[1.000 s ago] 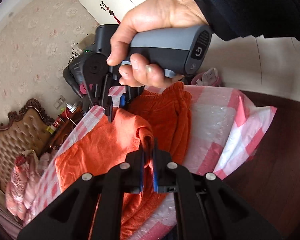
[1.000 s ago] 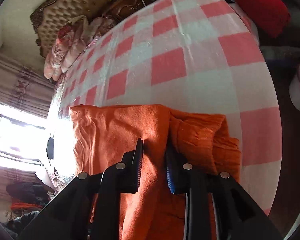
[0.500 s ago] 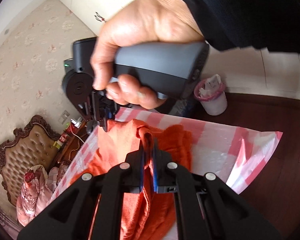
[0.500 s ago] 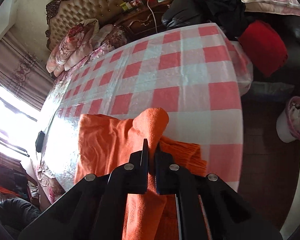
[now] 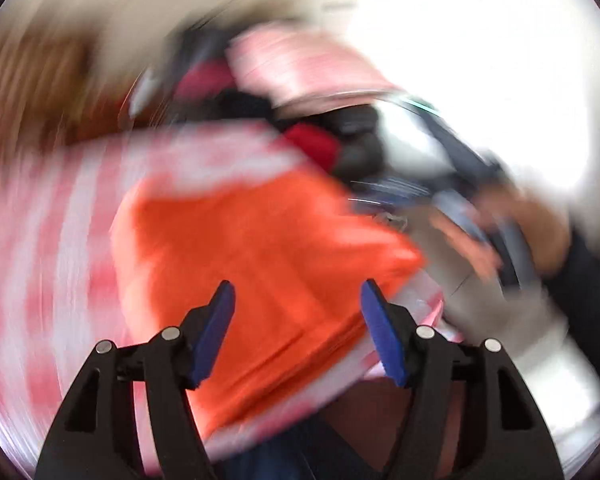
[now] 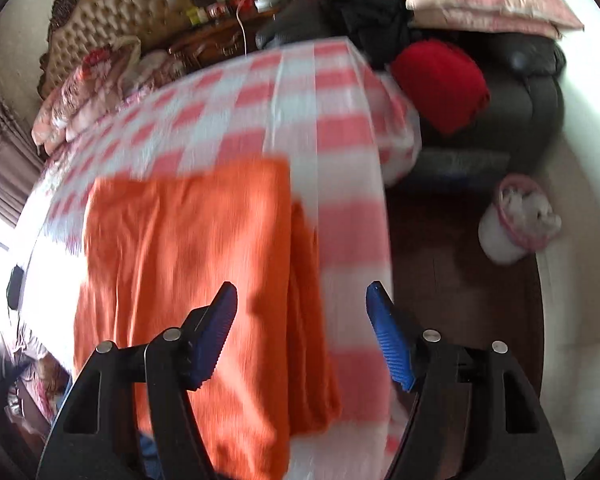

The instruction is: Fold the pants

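The right gripper [image 6: 302,320] is seen with its jaws opening — nothing is pinched between the blue pads, and the orange pants [image 6: 188,280] lie below and beyond them, apart from the fingers. The left gripper [image 5: 296,312] is likewise opening, with no cloth caught in the gap, though that view is badly smeared and little else can be read from it. The pants are spread flat as a folded block on the pink-checked cloth [image 6: 340,184] of the counter, near its edge. In the right wrist view the long axis is judged to run from the near edge away toward the far side of the counter, with a narrower layer showing along the right-hand margin. The block is offset toward the left finger of the right gripper; the right finger hangs over bare checked cloth. Which gripper is nearer cannot be settled.
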`<state>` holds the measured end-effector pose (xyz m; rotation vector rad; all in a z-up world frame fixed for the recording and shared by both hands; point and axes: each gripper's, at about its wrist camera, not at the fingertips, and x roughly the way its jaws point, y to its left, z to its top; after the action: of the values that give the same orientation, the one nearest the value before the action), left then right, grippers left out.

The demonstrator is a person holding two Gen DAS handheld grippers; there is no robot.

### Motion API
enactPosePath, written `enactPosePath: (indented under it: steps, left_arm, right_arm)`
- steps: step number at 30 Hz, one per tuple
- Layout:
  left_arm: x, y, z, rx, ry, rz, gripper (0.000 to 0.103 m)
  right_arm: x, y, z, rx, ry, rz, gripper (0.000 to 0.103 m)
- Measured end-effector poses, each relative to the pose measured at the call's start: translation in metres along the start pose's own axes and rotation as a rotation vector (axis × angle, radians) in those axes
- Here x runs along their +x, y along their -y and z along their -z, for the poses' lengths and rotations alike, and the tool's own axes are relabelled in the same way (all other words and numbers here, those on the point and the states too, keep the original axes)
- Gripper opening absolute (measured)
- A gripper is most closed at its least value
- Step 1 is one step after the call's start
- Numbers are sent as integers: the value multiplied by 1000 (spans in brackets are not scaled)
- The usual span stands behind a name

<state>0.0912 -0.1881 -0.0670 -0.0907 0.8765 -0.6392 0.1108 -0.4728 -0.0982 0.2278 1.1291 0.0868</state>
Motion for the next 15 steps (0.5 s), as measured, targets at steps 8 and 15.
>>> enactPosePath:
  steps: [8, 15]
  left_arm:
    - [42, -130, 32, -556, -247, 289, 53]
    - [72, -139, -4, -418, -274, 218, 9]
  right_arm:
    - [10, -4, 38, 75, 0, -23, 52]
    - [11, -10, 44, 166, 68, -10, 49]
